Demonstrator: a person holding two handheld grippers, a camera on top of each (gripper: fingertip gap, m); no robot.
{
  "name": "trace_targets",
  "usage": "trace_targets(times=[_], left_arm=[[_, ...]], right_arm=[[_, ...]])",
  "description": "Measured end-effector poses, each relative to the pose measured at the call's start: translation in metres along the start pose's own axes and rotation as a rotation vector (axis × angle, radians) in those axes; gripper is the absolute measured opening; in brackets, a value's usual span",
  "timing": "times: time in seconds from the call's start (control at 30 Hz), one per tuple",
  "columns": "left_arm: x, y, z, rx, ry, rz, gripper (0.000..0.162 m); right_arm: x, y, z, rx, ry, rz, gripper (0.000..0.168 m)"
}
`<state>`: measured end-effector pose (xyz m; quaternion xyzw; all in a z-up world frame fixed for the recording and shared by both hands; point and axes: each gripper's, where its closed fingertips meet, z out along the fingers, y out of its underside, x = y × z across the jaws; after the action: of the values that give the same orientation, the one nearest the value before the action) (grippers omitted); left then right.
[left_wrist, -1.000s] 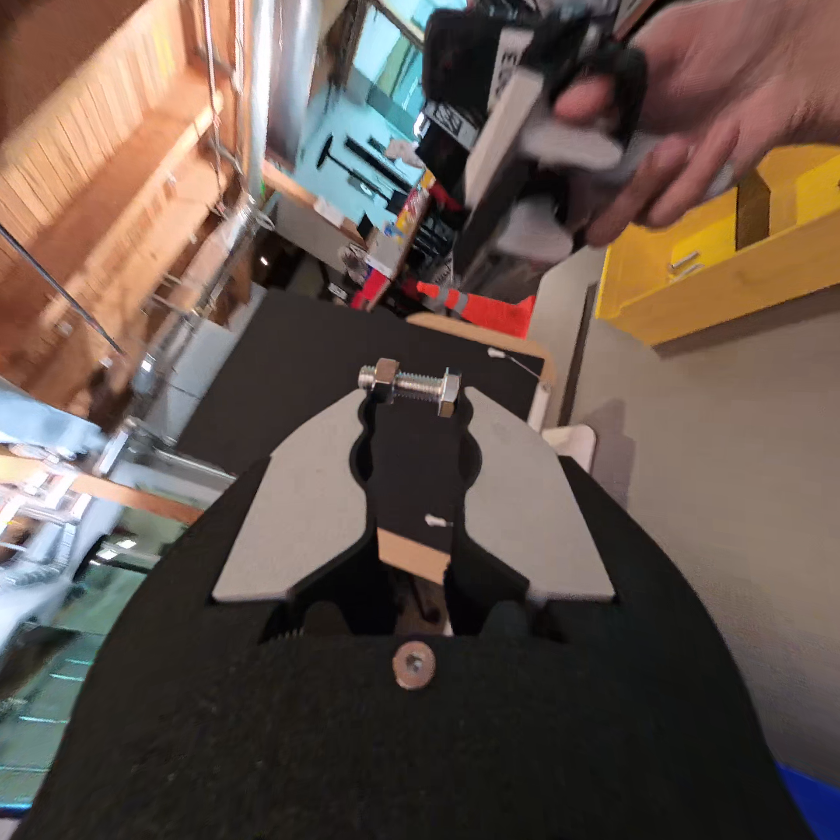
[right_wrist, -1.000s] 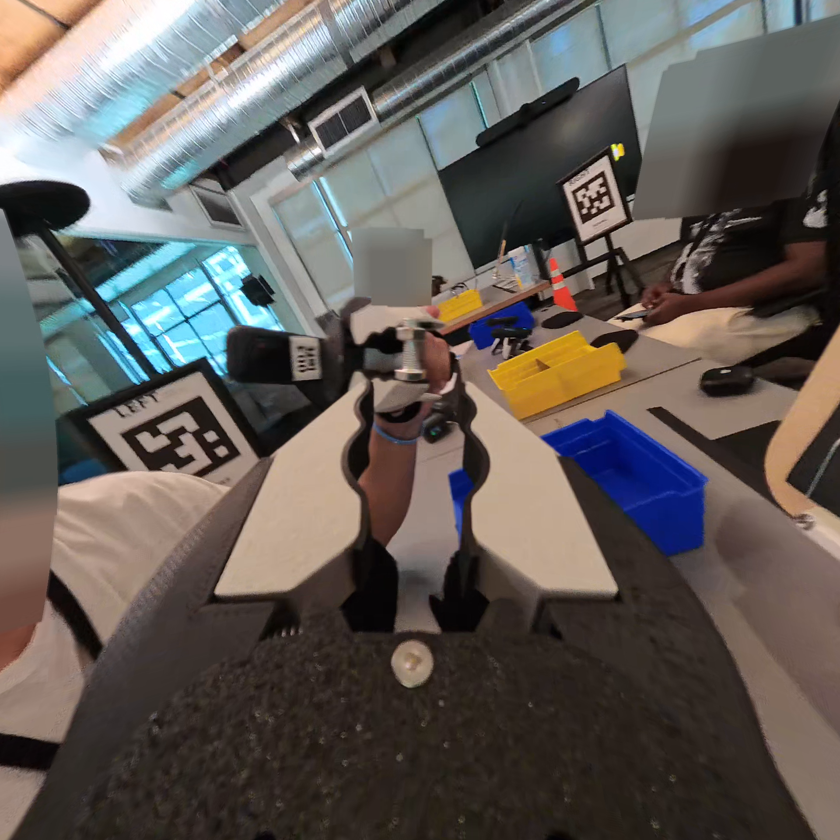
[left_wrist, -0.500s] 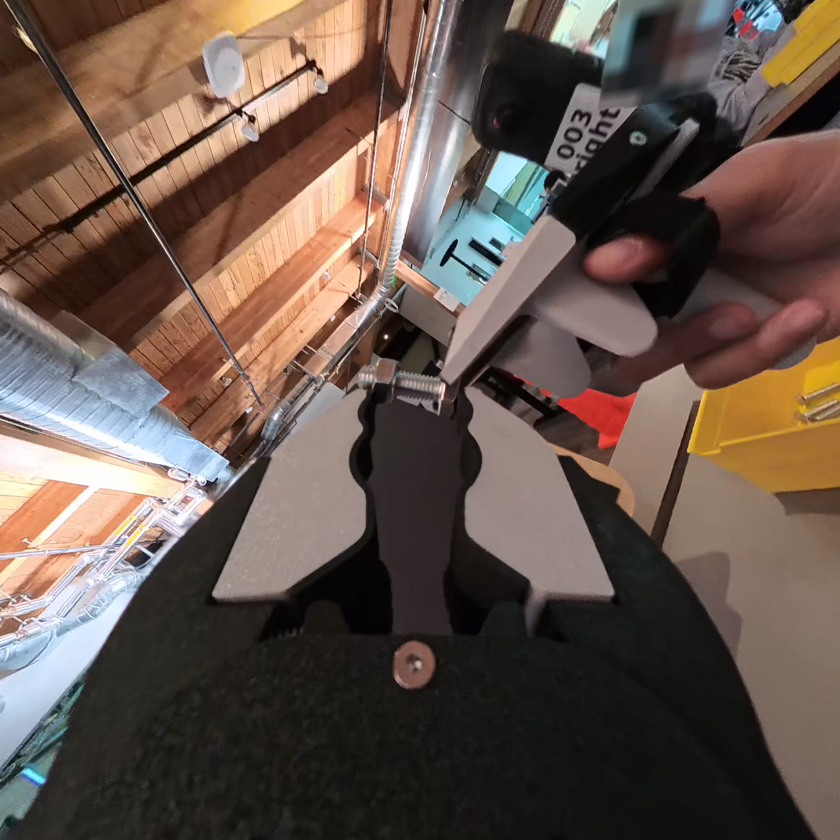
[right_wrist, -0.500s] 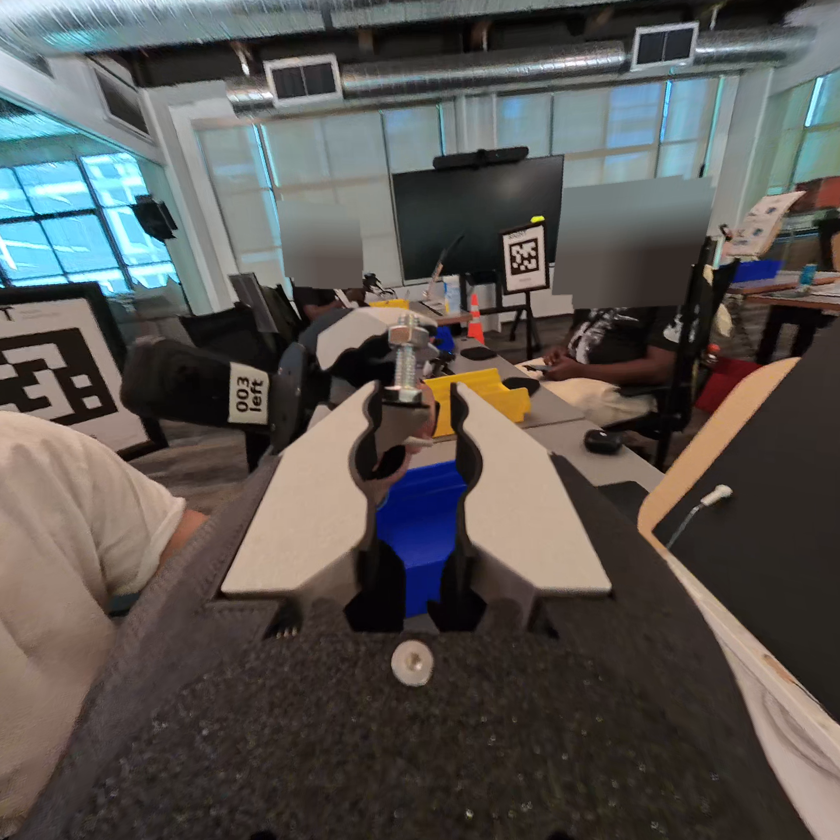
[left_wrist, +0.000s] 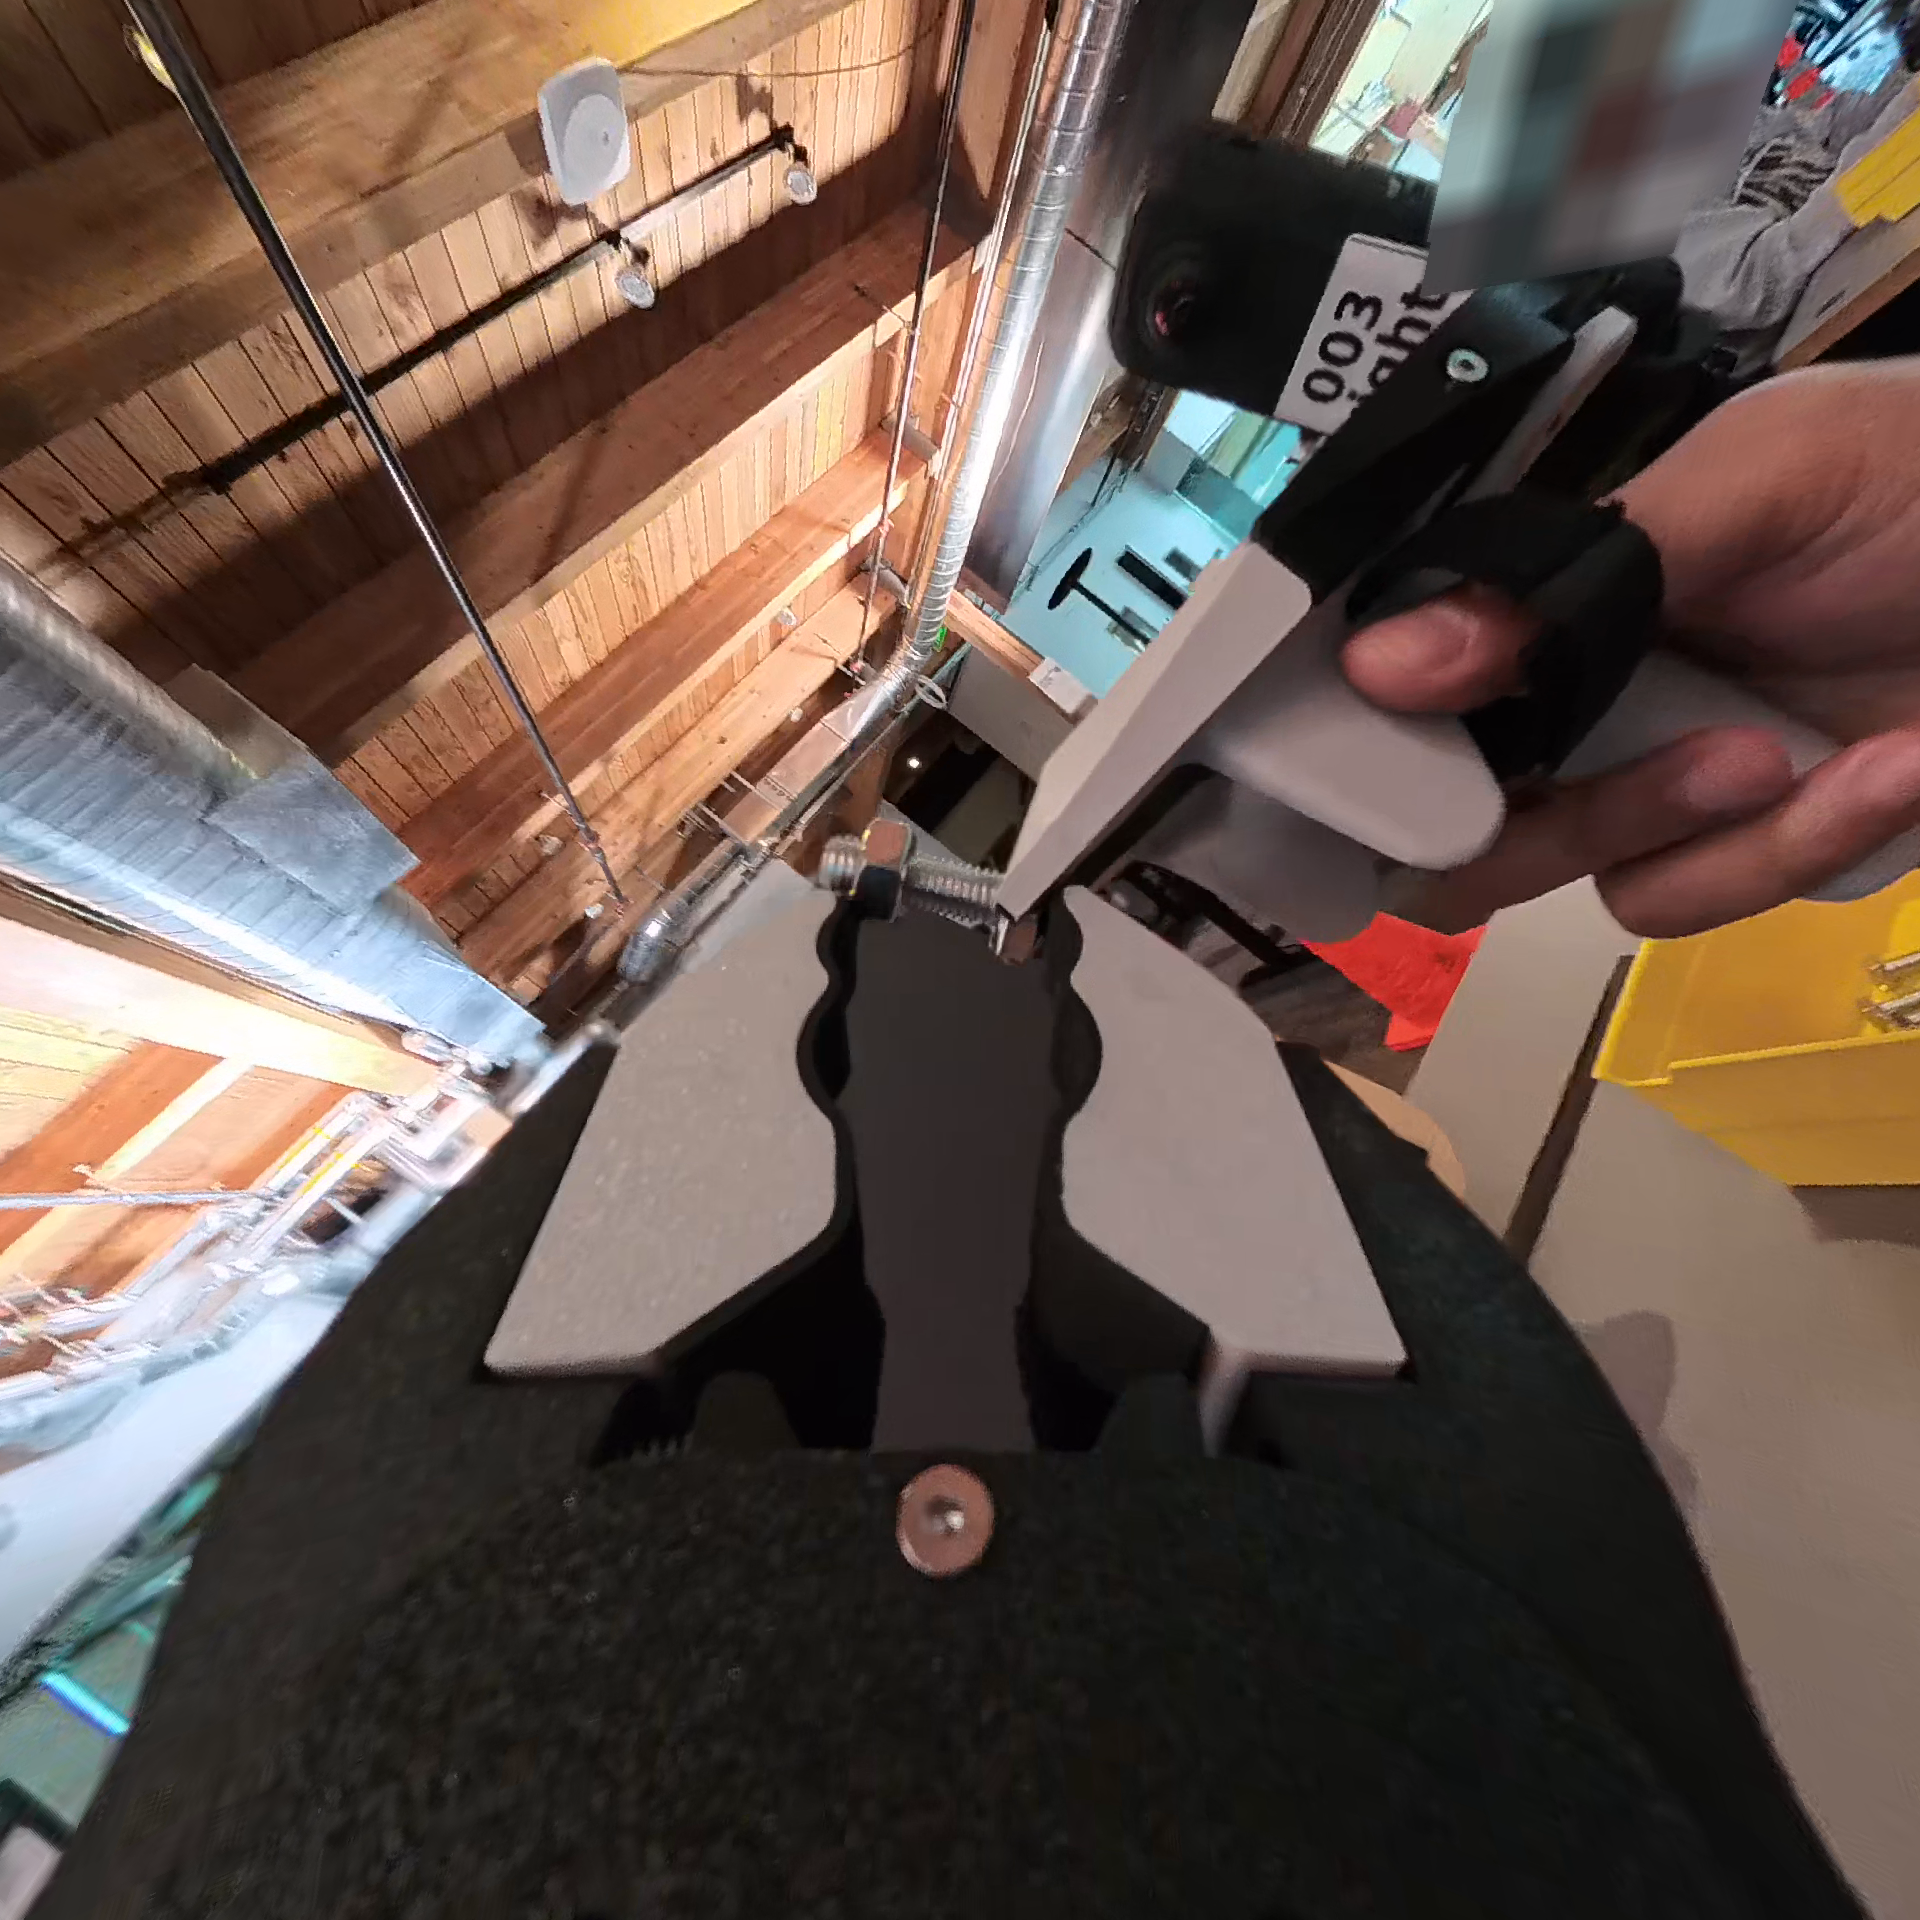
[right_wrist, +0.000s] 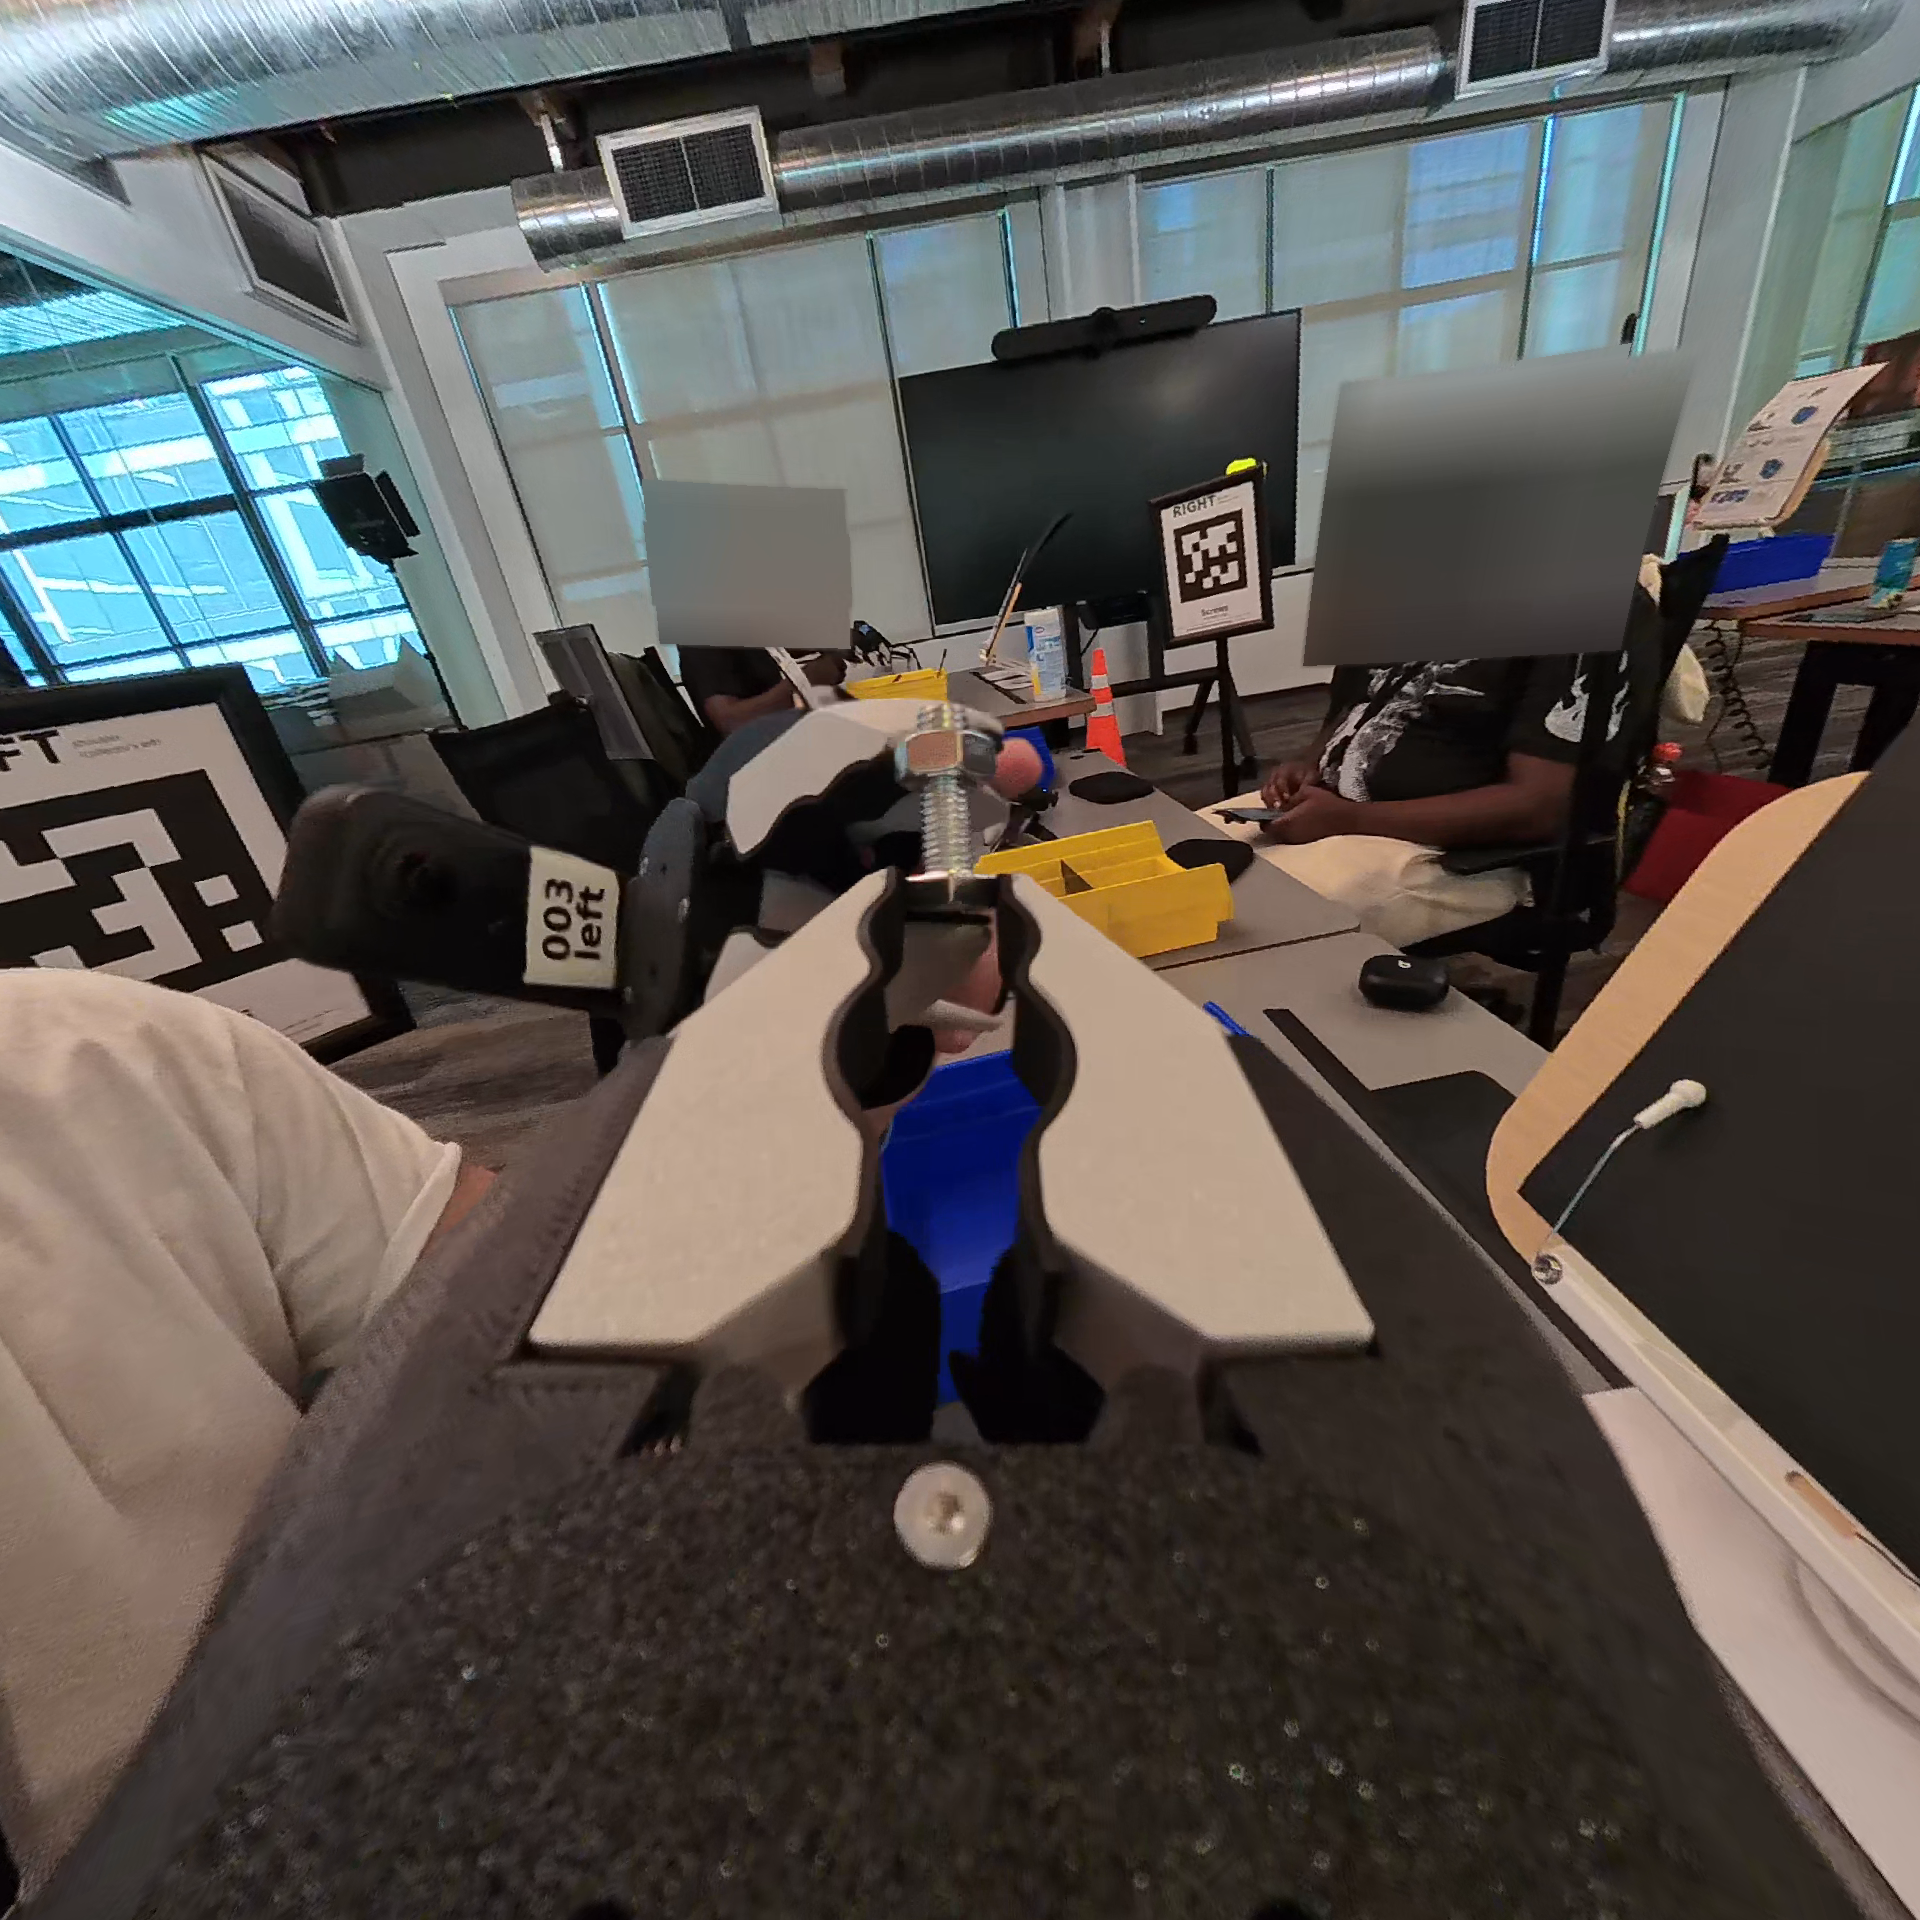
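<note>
A silver bolt (left_wrist: 940, 896) with a nut (left_wrist: 878, 871) lies across the tips of my left gripper (left_wrist: 935, 920), which is shut on it and points up toward the wooden ceiling. My right gripper (right_wrist: 948, 902) is shut on the bolt's head. In the right wrist view the bolt (right_wrist: 943, 826) stands upright with the nut (right_wrist: 940, 753) on top. In the left wrist view a hand (left_wrist: 1766, 623) holds the right gripper, and one of its grey fingers (left_wrist: 1143, 727) reaches down to the head from the upper right. The left gripper's camera housing (right_wrist: 416, 894) shows at the left.
A yellow bin (right_wrist: 1122, 883) (left_wrist: 1766, 1060) and a blue bin (right_wrist: 961, 1143) sit on the grey table (left_wrist: 1714, 1351). A black board with a wooden edge (right_wrist: 1766, 1091) stands close at the right. People sit at the table behind (right_wrist: 1434, 790). My white sleeve (right_wrist: 156, 1247) is at the left. My left and right fingertips are right by each other.
The left gripper tilted up toward the ceiling with the bolt. The right gripper came in from the upper right and closed on the bolt's head.
</note>
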<state>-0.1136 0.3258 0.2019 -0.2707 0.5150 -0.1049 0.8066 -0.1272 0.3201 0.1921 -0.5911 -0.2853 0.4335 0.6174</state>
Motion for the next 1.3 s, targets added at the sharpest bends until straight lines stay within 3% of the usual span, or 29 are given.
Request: trace_targets(times=[0.03, 0.1, 0.17, 0.23, 0.3, 0.37, 0.43, 0.5, 0.67, 0.73, 0.83, 0.93, 1.3], left_arm=[[0.001, 0.001, -0.001, 0.0, 0.017, -0.049, 0.034], [0.002, -0.003, -0.006, 0.034, 0.068, -0.182, 0.033], [0.004, -0.01, -0.015, 0.094, 0.156, -0.356, 0.019], [0.013, -0.016, -0.023, 0.1, 0.335, -0.565, 0.018], [0.024, -0.014, -0.035, 0.027, 0.54, -0.807, 0.02], [0.047, 0.0, -0.056, -0.148, 0.81, -0.914, 0.024], [0.059, 0.027, -0.072, -0.302, 0.903, -0.878, 0.036], [0.059, 0.046, -0.078, -0.358, 0.885, -0.817, 0.033], [0.056, 0.055, -0.077, -0.345, 0.863, -0.795, 0.038], [0.067, 0.054, -0.078, -0.336, 0.891, -0.724, 0.049], [0.073, 0.051, -0.072, -0.288, 0.854, -0.56, 0.049], [0.069, 0.046, -0.065, -0.215, 0.771, -0.422, 0.037], [0.087, 0.024, -0.09, -0.014, 0.863, -0.187, 0.033]], right_arm=[[0.002, 0.0, 0.0, -0.001, 0.005, 0.0, 0.016], [0.005, -0.001, -0.002, 0.016, 0.002, 0.016, 0.016], [0.01, -0.006, -0.007, 0.053, 0.002, 0.045, 0.016], [0.015, -0.006, -0.011, 0.061, -0.005, 0.067, 0.016], [0.021, -0.001, -0.014, 0.026, 0.018, 0.055, 0.016], [0.03, 0.011, -0.017, -0.071, 0.091, -0.026, 0.016], [0.032, 0.023, -0.023, -0.166, 0.127, -0.099, 0.017], [0.022, 0.036, -0.029, -0.258, 0.093, -0.152, 0.017], [0.014, 0.079, -0.045, -0.557, 0.141, -0.269, 0.017], [0.016, 0.087, -0.046, -0.626, 0.18, -0.257, 0.017], [0.012, 0.093, -0.042, -0.67, 0.177, -0.285, 0.017], [0.005, 0.101, -0.036, -0.71, 0.159, -0.361, 0.017], [-0.022, 0.109, -0.021, -0.694, -0.058, -0.254, 0.017]])
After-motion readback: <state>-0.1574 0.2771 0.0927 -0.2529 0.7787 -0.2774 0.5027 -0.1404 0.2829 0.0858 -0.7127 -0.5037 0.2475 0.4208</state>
